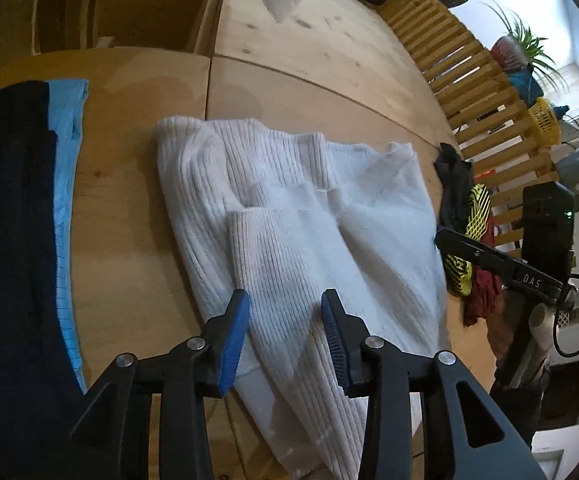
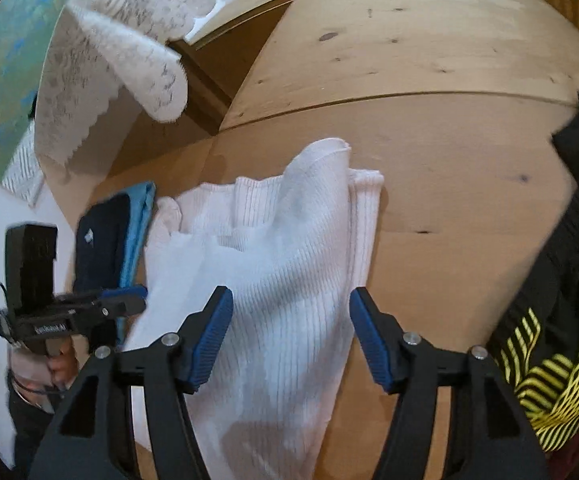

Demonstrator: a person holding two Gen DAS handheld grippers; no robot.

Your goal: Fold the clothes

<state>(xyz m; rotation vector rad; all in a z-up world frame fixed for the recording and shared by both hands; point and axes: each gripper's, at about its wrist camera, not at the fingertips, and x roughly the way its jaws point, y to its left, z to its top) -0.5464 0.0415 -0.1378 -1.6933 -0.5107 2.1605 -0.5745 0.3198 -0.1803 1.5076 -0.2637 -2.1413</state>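
A white ribbed knit garment (image 1: 297, 216) lies partly folded on the wooden table (image 1: 313, 56), with one sleeve laid over its body. My left gripper (image 1: 285, 312) hangs open just above the garment's near edge, with nothing between its blue pads. In the right wrist view the same white garment (image 2: 273, 264) lies under my right gripper (image 2: 291, 312), which is open wide and holds nothing. The right gripper (image 1: 469, 252) also shows at the right of the left wrist view, and the left gripper (image 2: 125, 300) shows at the left of the right wrist view, held in a hand.
A folded dark navy garment on a light blue one (image 1: 13, 216) lies at the left. A pile of black, yellow-patterned and red clothes (image 1: 465, 224) sits at the right, by a slatted wooden rail (image 1: 461, 64). A white lace cloth (image 2: 129, 40) lies at the table's far side.
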